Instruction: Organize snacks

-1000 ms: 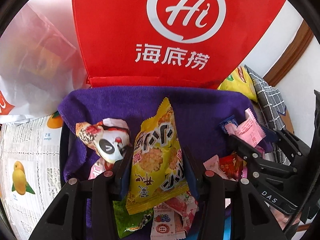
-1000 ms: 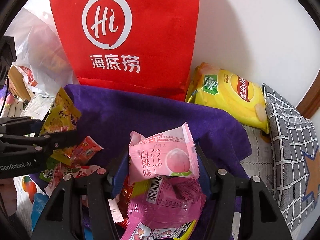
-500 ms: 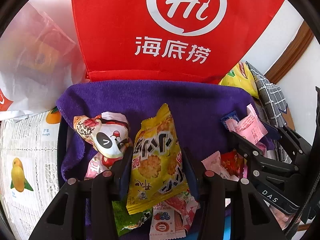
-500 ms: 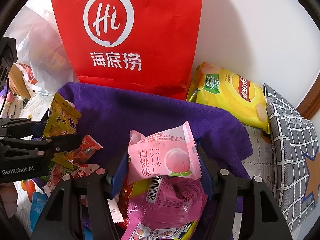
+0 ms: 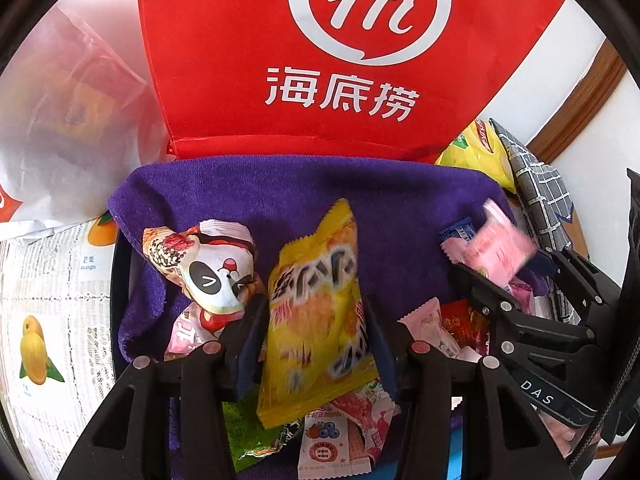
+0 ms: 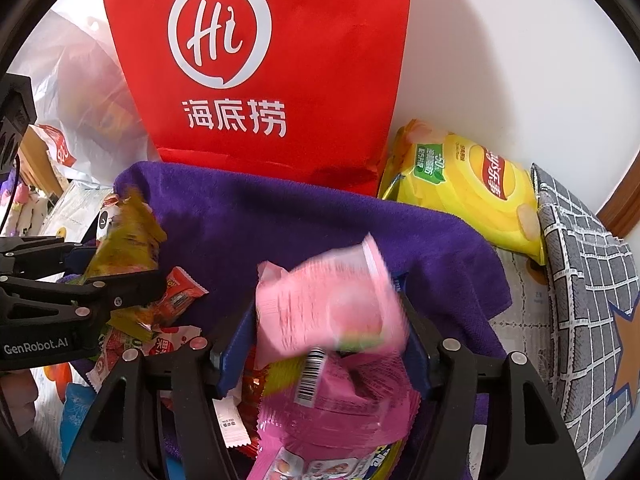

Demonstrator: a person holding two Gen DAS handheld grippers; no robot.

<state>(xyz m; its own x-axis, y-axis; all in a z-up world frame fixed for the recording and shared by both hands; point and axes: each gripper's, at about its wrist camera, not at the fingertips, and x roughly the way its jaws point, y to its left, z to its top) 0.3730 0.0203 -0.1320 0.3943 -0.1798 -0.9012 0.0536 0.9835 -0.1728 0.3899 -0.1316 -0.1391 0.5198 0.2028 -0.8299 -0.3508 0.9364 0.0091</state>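
Between my left gripper [image 5: 316,320] jaws, just parted: blurred yellow foil cracker packet [image 5: 316,312], slipping toward purple towel [image 5: 280,192]. Right gripper [image 6: 332,320] likewise releasing pink peach-candy packet [image 6: 324,304].

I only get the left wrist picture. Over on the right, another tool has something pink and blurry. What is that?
Observer: The right wrist view shows a pink plastic snack packet between the jaws of the right tool. The jaws have just been opening, and the pads seem clear of the packet.
Operator: And that yellow sliver behind the purple towel?
Observer: It is a whole yellow crisp bag with a red logo and a green label, lying beside the red paper bag.
Operator: What is under the pink packet?
Observer: A darker pink wrapper with a barcode strip.
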